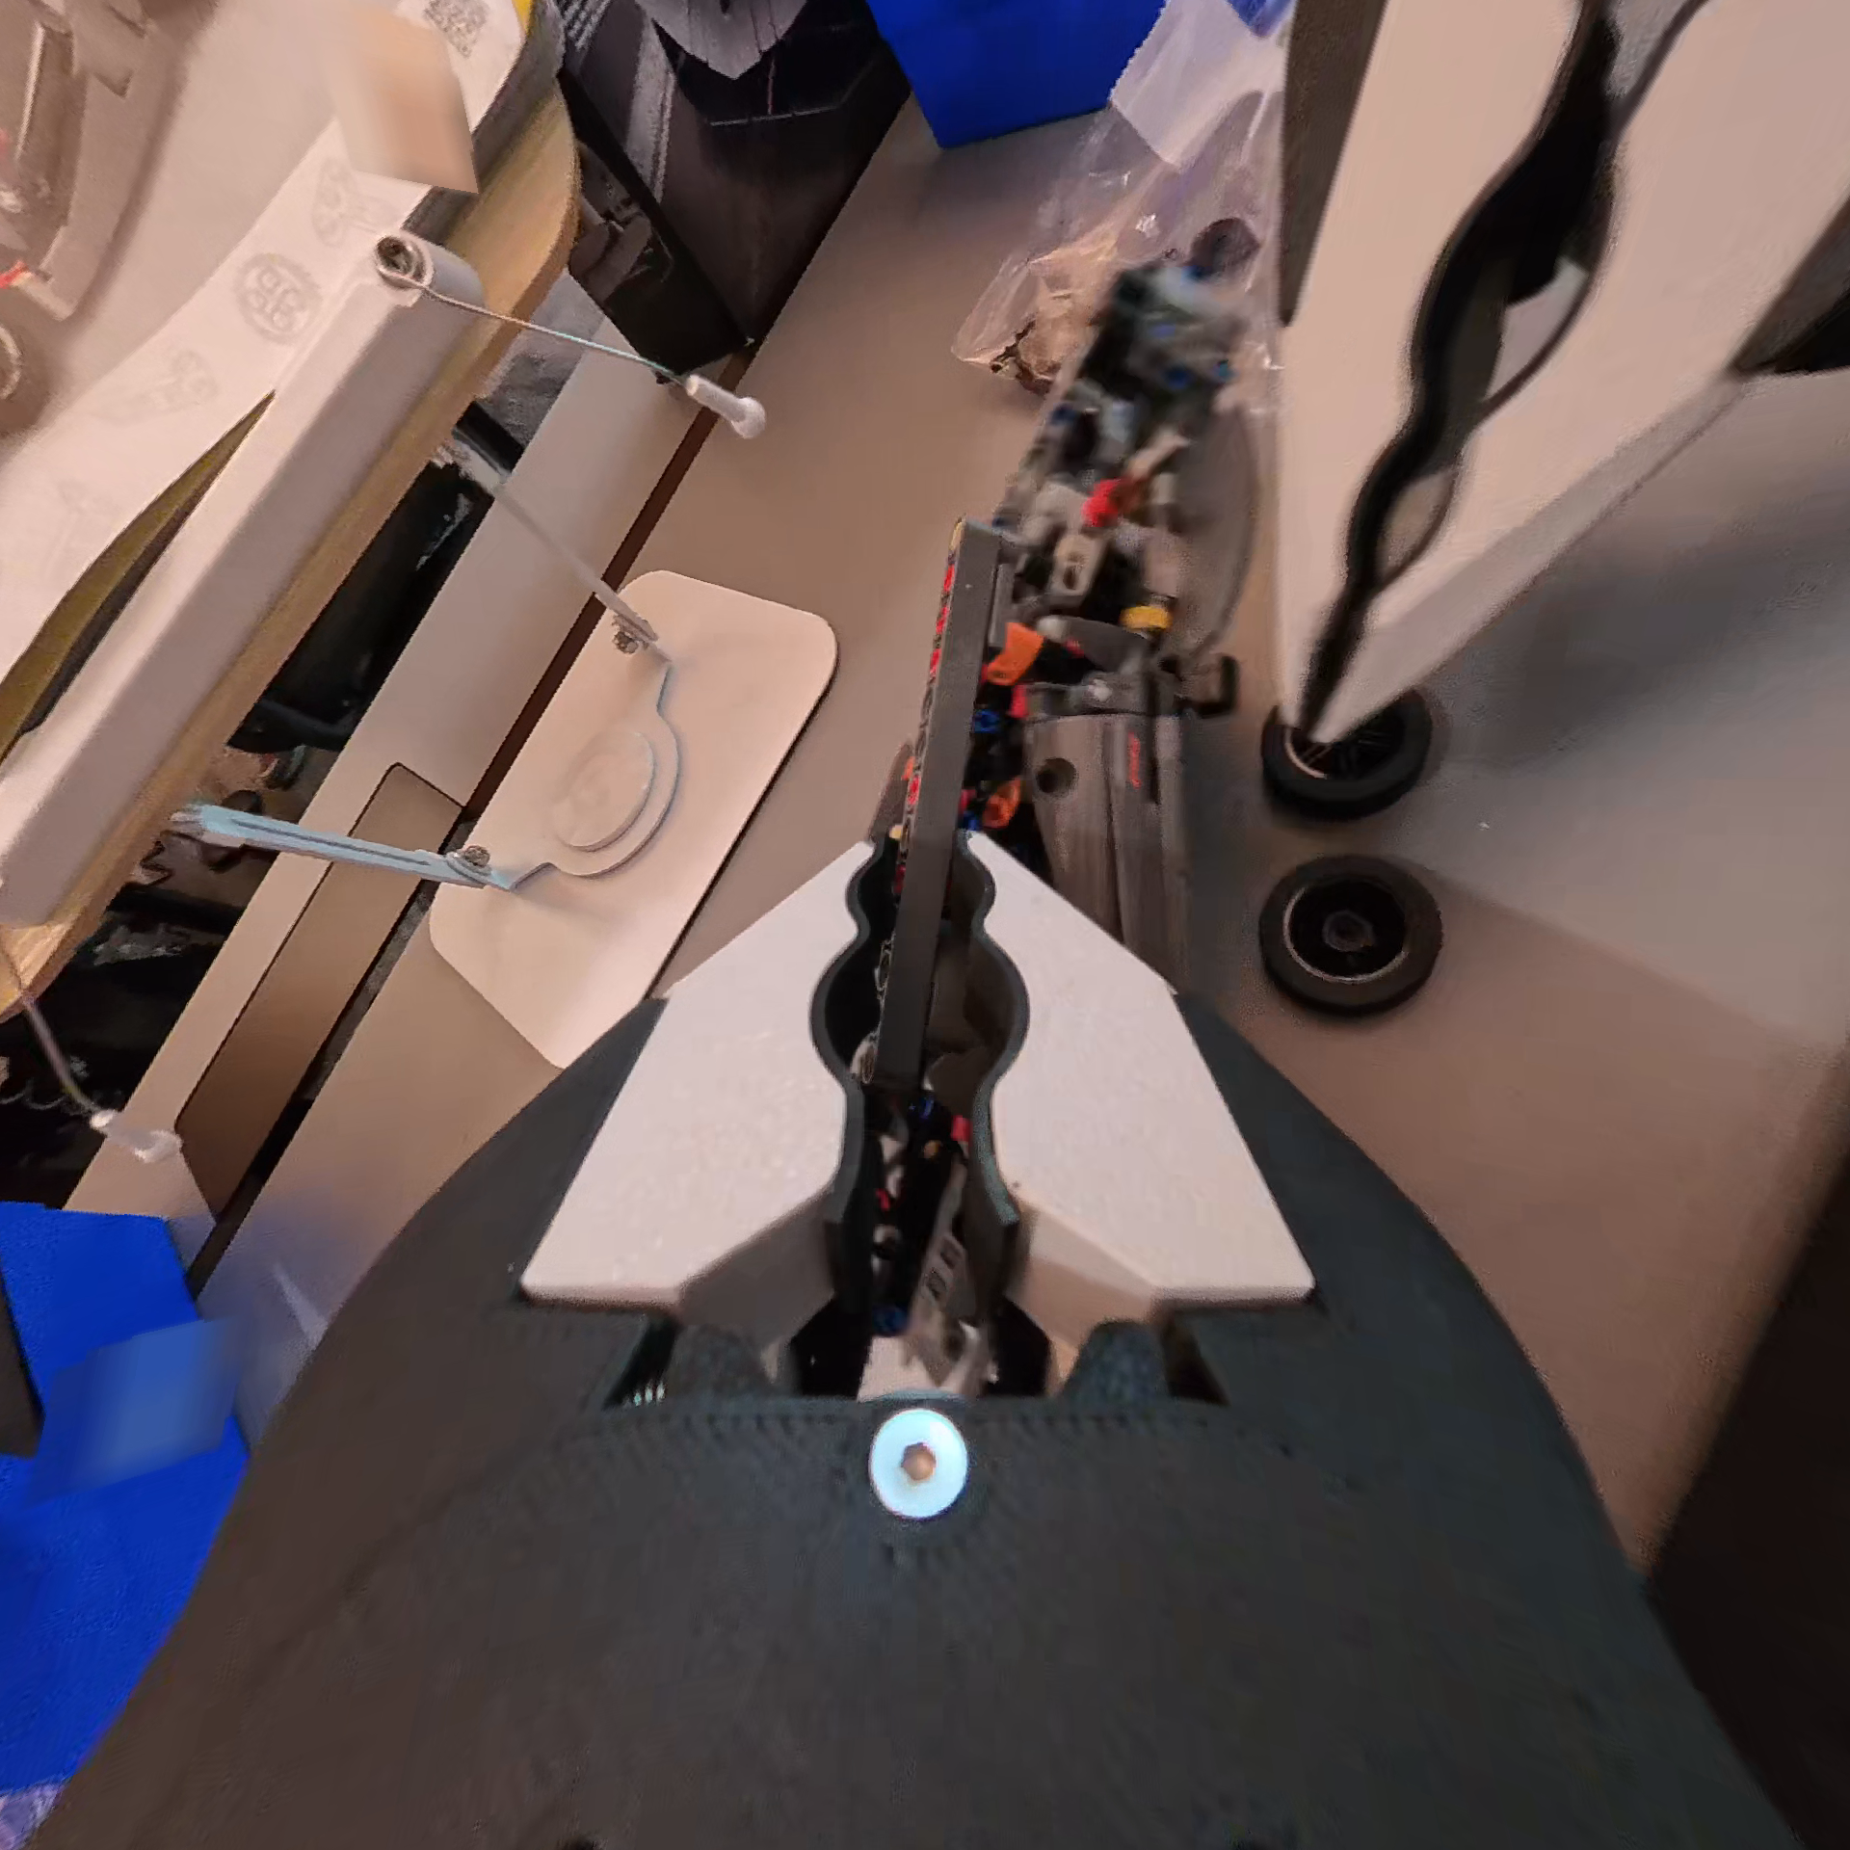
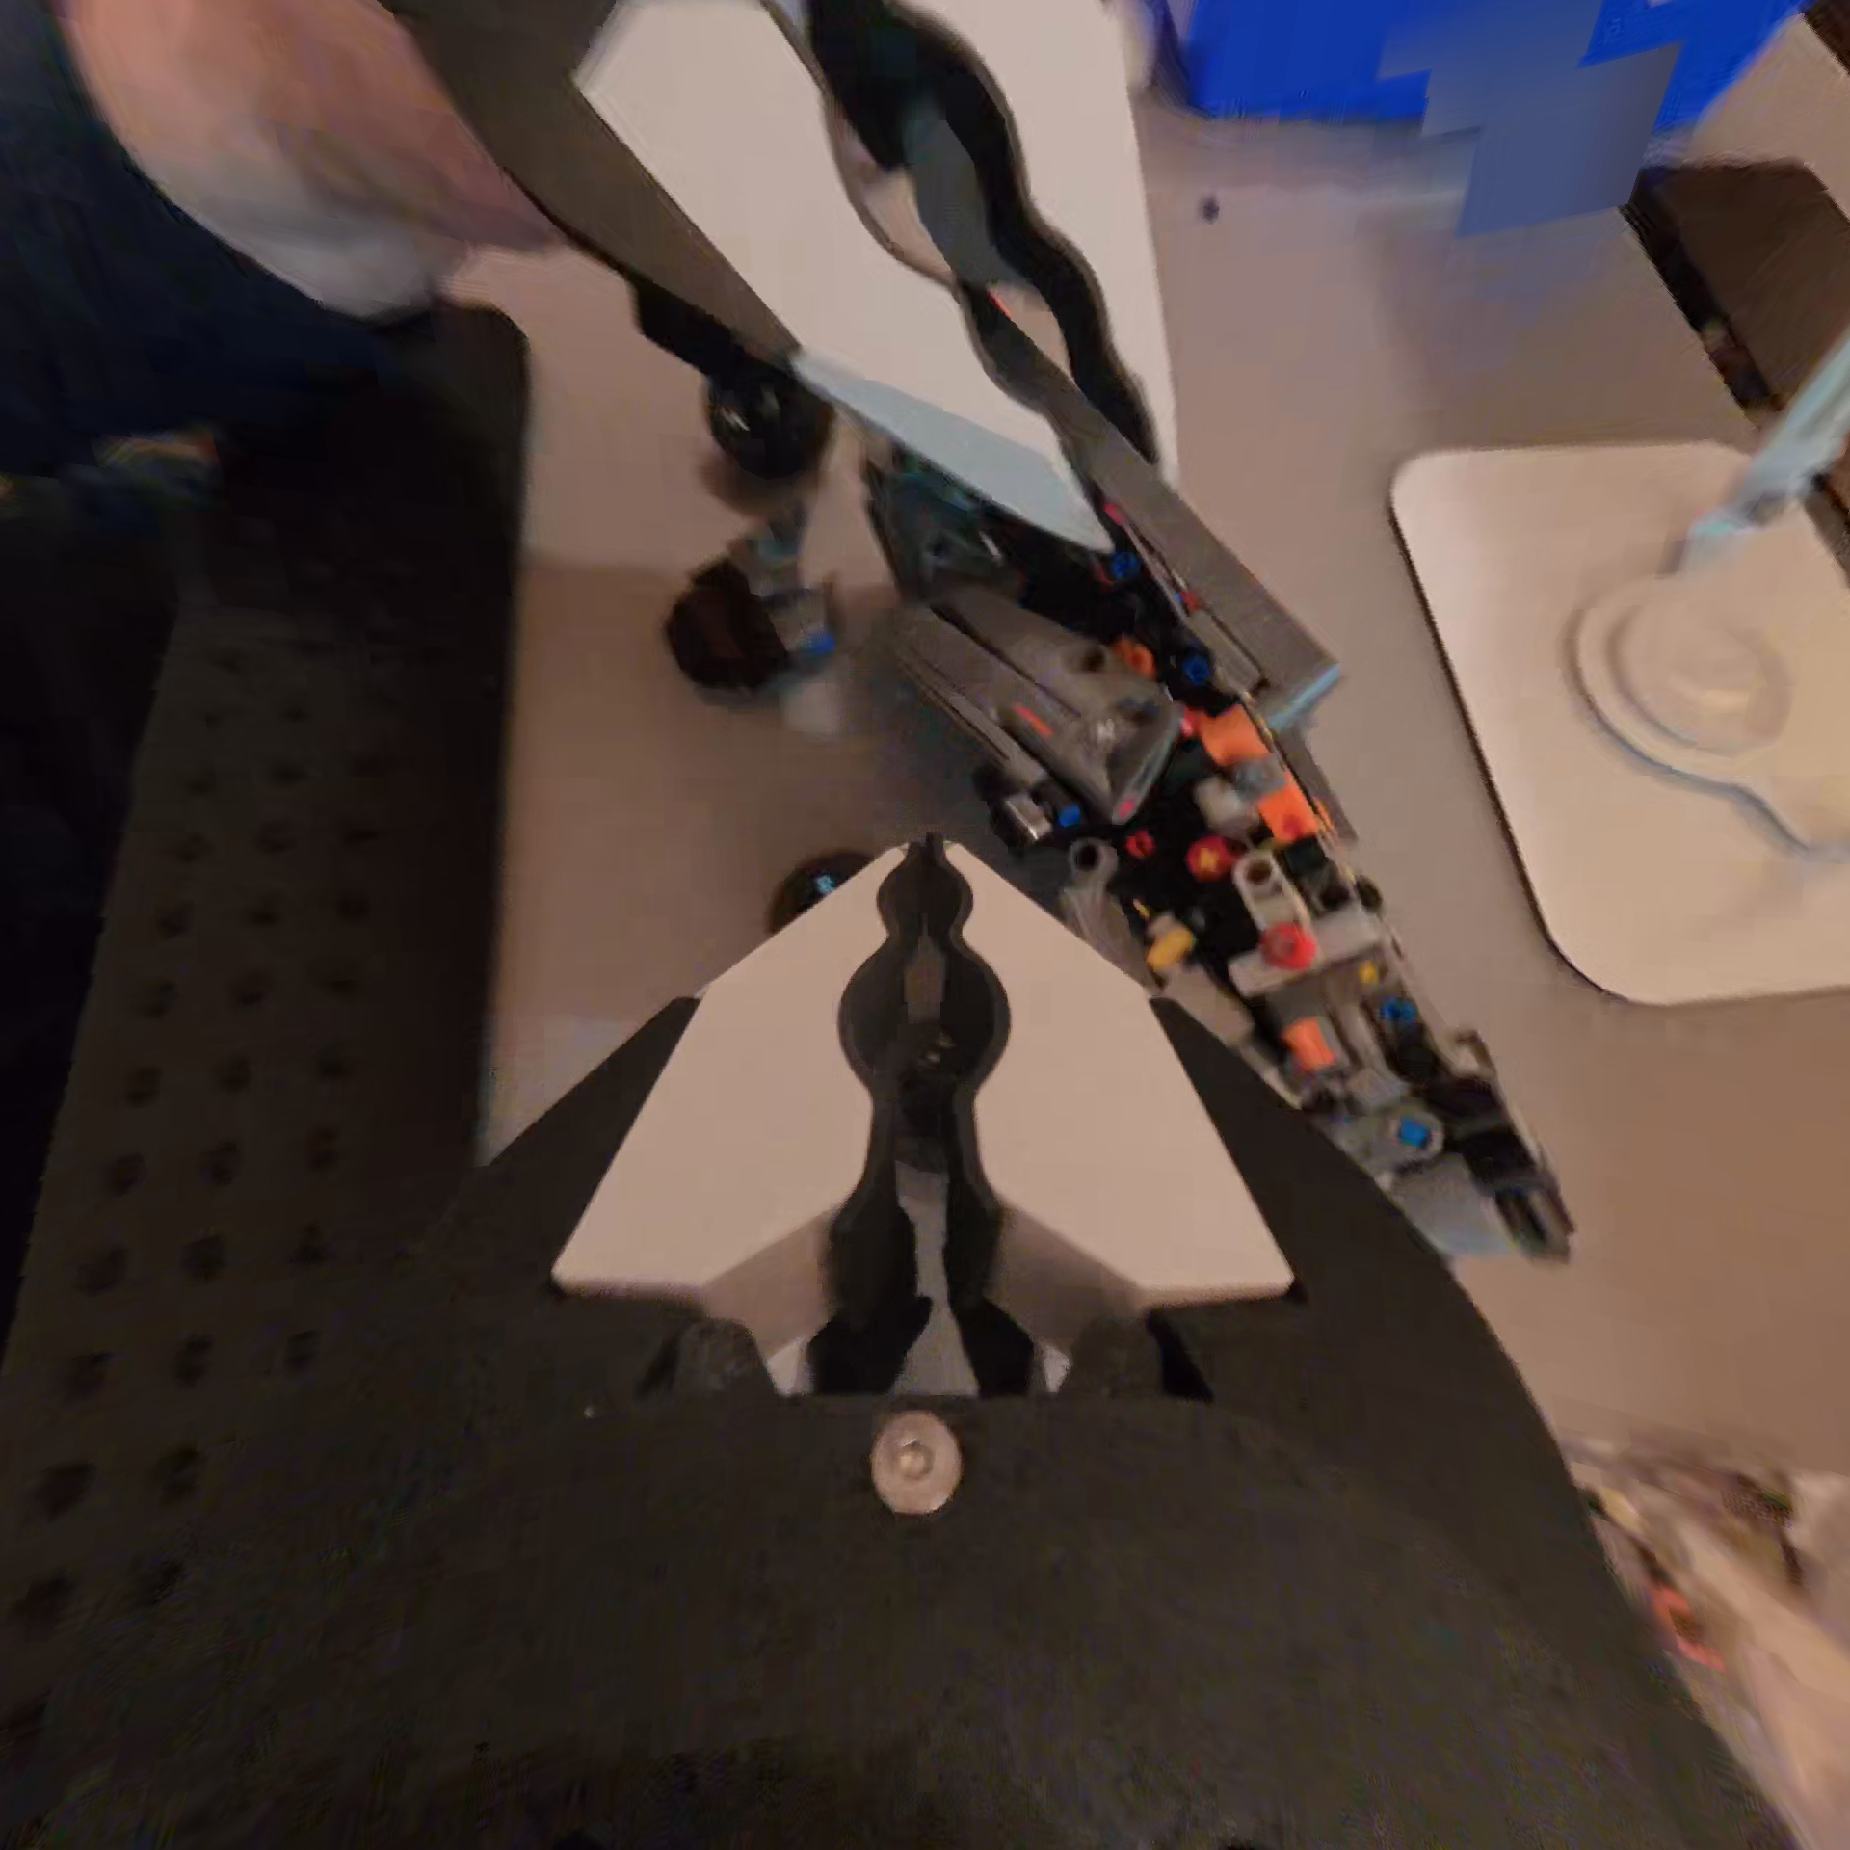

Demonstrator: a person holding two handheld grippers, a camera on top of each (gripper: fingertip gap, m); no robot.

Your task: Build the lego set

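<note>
In the left wrist view, the left gripper [image 1: 916, 881] reaches forward over the grey tabletop [image 1: 1562, 1251], its white fingers [image 1: 741, 1111] closed on the dark flat panel [image 1: 951, 771] of a partly built lego car [image 1: 1091, 641], which runs away from the camera as a long, blurred chassis of black, grey, orange and red parts. Two loose black wheels [image 1: 1349, 933] lie on the tabletop just right of the model; the right gripper [image 1: 1336, 716] comes down from the upper right, its tips touching the farther wheel. A clear bag of parts [image 1: 1111, 270] lies beyond the car, and a white stand base [image 1: 641, 801] sits near the table's left edge. In the right wrist view, the right gripper [image 2: 926, 851] points down at the tabletop [image 2: 621, 801], fingers [image 2: 741, 1131] nearly together around something dark; what it is cannot be made out. The lego car [image 2: 1251, 881] lies diagonally just to its right, held at the far end by the left gripper [image 2: 1111, 481].
</note>
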